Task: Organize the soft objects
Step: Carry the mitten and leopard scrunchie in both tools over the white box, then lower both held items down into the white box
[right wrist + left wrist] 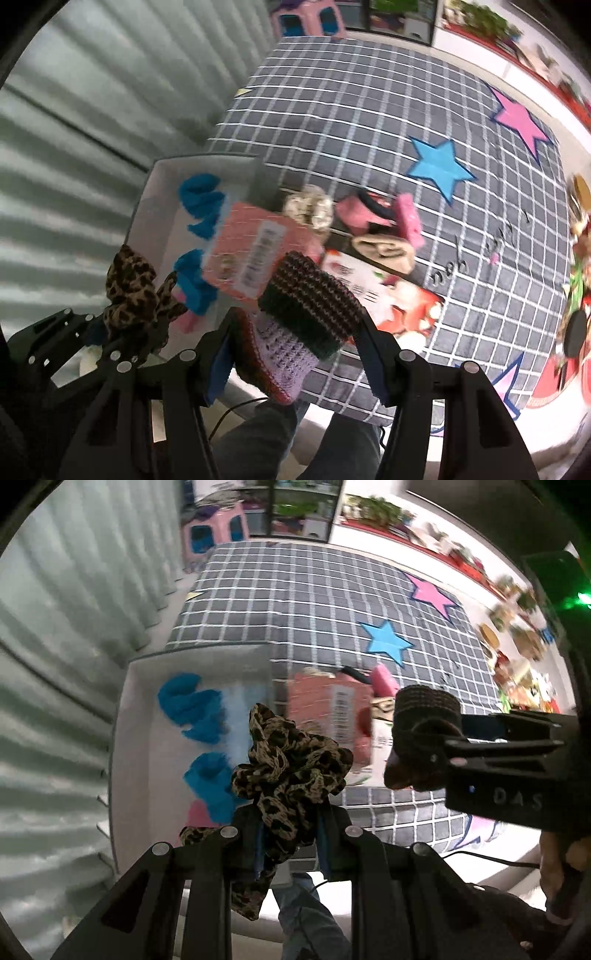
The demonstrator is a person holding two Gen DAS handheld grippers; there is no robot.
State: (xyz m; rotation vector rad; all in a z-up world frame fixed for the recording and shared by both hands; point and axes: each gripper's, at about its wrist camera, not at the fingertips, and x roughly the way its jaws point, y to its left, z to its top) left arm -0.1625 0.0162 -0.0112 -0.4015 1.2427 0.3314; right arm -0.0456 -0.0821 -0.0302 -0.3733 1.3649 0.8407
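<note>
My left gripper (288, 834) is shut on a leopard-print scrunchie (291, 771) and holds it above the near edge of a white bin (144, 686). Blue soft pieces (192, 709) and something pink (199, 812) lie in the bin. My right gripper (295, 343) is shut on a striped knitted piece (306, 302), brown, dark green and lilac, held above the table. In the left wrist view the right gripper (424, 746) sits at the right with the knit. In the right wrist view the left gripper (129, 332) with the scrunchie (136, 291) sits at the left.
A grey checked cloth (369, 110) with blue and pink stars covers the table. On it lie an orange-pink box (255, 254), a printed box (406, 306), a cream scrunchie (310, 206), pink soft items (369, 214) and a beige roll (384, 247). A curtain (55, 664) hangs left.
</note>
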